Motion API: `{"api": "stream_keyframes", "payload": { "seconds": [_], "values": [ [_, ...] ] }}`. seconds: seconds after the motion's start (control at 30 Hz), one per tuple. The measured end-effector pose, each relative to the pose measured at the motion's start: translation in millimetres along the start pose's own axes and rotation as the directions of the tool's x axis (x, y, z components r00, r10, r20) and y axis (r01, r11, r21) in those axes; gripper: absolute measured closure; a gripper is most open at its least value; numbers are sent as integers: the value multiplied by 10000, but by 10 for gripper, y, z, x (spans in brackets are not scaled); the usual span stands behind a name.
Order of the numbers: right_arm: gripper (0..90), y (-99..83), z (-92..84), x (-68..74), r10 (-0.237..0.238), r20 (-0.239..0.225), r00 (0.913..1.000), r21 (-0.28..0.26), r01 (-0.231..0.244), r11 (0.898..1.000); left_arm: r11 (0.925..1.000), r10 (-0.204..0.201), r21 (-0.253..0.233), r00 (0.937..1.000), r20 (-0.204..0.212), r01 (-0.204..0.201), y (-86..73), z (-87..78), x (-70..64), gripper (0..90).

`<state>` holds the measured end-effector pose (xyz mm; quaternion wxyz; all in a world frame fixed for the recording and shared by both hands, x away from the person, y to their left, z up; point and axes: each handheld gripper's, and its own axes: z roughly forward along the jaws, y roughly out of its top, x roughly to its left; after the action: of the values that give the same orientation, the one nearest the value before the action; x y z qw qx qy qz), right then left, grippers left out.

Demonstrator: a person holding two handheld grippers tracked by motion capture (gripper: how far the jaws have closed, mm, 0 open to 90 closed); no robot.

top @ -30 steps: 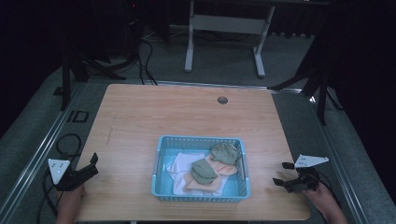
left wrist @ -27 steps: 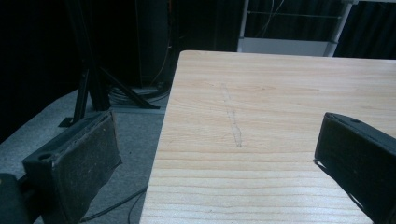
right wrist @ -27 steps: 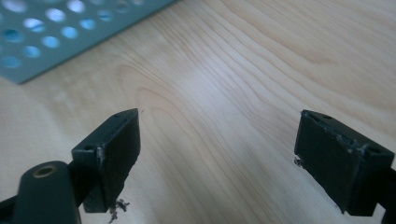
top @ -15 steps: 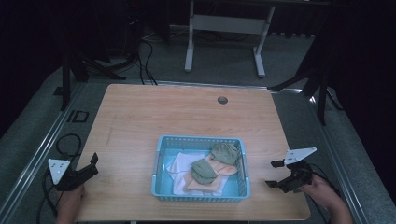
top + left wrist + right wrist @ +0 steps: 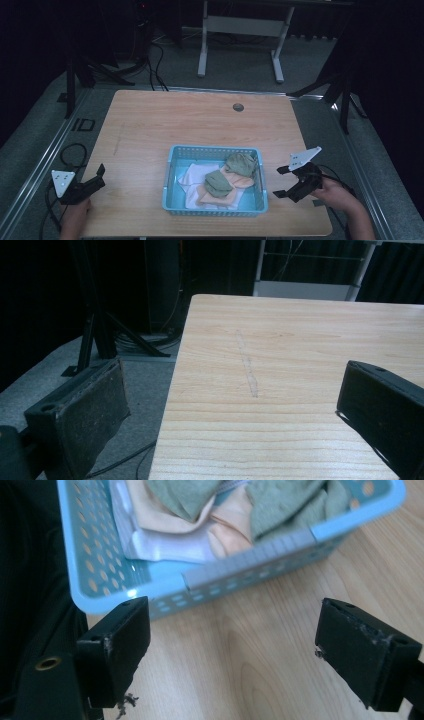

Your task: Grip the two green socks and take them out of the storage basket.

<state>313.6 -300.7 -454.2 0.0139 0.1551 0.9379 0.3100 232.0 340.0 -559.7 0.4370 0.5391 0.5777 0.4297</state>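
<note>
Your right gripper [image 5: 282,181], jaws apart, hovers just right of the blue basket [image 5: 171,175] of cloths [image 5: 219,182]; your left gripper [image 5: 95,177], also apart, sits at the wooden table's [image 5: 200,120] near-left edge in a dark room.

Counter [image 5: 165,125]: light wood top, rounded corners, grain running w/ its width, faint pale scratch near the left edge. Small round grommet hole [image 5: 238,107] near the far edge, centre. One thing sits on it: light-blue perforated basket [image 5: 172,165], near-edge side, approx centre, w/ green, peach & white cloths [image 5: 220,182] heaped inside.
</note>
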Motion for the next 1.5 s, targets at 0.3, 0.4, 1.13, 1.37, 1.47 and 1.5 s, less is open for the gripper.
{"api": "stream_keyframes", "payload": {
  "seconds": [0.3,0.4,1.13,1.37,1.47,1.5],
  "values": [
    [139,363,146,66,-543,-375,9978,447,560,9974,10000,-32,-24,10000,23,32,0,0,3,5],
    [139,464,204,78,-722,-498,9961,513,747,9959,10000,-47,-20,10000,22,47,0,0,5,5],
    [116,1065,829,251,-1825,-1286,9748,1576,2018,9667,9999,-106,-20,9999,80,107,0,-1,12,5],
    [126,1224,1047,331,-2112,-1254,9694,1793,2315,9562,9999,-130,-26,9999,100,130,1,-1,15,5],
    [165,1277,1141,372,-2146,-1423,9663,1917,2396,9517,9999,-139,-16,9998,112,139,1,0,17,5],
    [204,1298,1178,384,-2174,-1479,9648,1976,2442,9494,9999,-140,-12,9998,114,140,1,0,18,5]
  ]
}}
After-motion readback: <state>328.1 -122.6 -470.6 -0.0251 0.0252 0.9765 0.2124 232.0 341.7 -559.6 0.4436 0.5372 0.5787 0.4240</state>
